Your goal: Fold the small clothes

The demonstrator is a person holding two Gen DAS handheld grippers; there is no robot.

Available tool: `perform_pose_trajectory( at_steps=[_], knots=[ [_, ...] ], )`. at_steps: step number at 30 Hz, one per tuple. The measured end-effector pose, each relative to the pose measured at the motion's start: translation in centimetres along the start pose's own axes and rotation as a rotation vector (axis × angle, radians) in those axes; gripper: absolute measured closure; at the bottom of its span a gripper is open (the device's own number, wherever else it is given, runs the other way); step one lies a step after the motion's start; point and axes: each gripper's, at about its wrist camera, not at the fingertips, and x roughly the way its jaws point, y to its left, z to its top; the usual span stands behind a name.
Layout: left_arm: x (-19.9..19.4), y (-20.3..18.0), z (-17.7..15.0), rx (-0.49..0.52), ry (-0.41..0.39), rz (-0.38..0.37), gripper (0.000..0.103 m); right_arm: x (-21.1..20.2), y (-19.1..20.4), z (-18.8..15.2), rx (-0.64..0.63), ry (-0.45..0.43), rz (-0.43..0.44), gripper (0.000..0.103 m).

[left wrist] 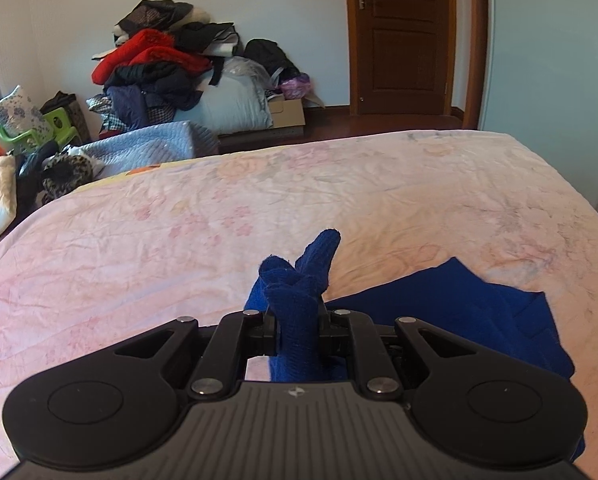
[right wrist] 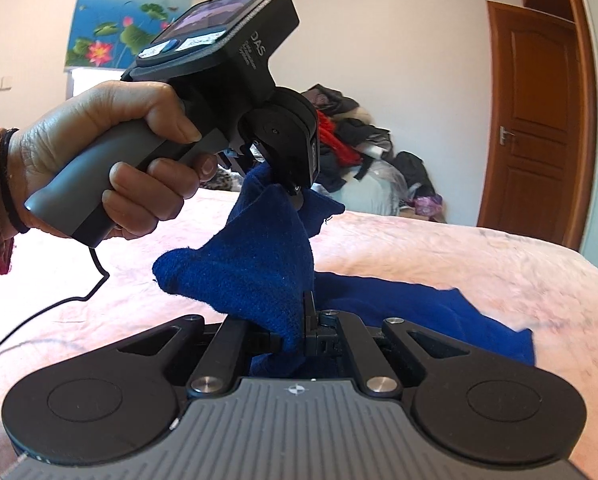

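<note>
A dark blue knit garment (left wrist: 479,304) lies partly on the pink floral bed (left wrist: 259,200). My left gripper (left wrist: 297,320) is shut on a bunched edge of it, cloth sticking up between the fingers. My right gripper (right wrist: 299,336) is shut on another part of the same garment (right wrist: 259,272). In the right wrist view the left gripper (right wrist: 287,184), held by a hand, lifts one corner above the bed, so the cloth hangs stretched between both grippers. The rest of the garment (right wrist: 439,308) trails on the bed to the right.
A pile of clothes and bedding (left wrist: 167,72) stands against the far wall beyond the bed. A wooden door (left wrist: 399,36) is at the back right. A black cable (right wrist: 71,300) from the left gripper lies on the bed. A green chair (left wrist: 39,128) stands at the left.
</note>
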Motion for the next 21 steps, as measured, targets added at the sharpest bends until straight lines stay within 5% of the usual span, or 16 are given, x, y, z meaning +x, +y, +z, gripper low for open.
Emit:
perform_pose_trajectory(
  at_steps=[21],
  knots=[
    [1.5, -10.1, 0.9, 0.09, 0.015, -0.044, 0.091, -2.6, -7.3, -2.8, 0.13, 0.011, -0.085, 0.097]
  ],
)
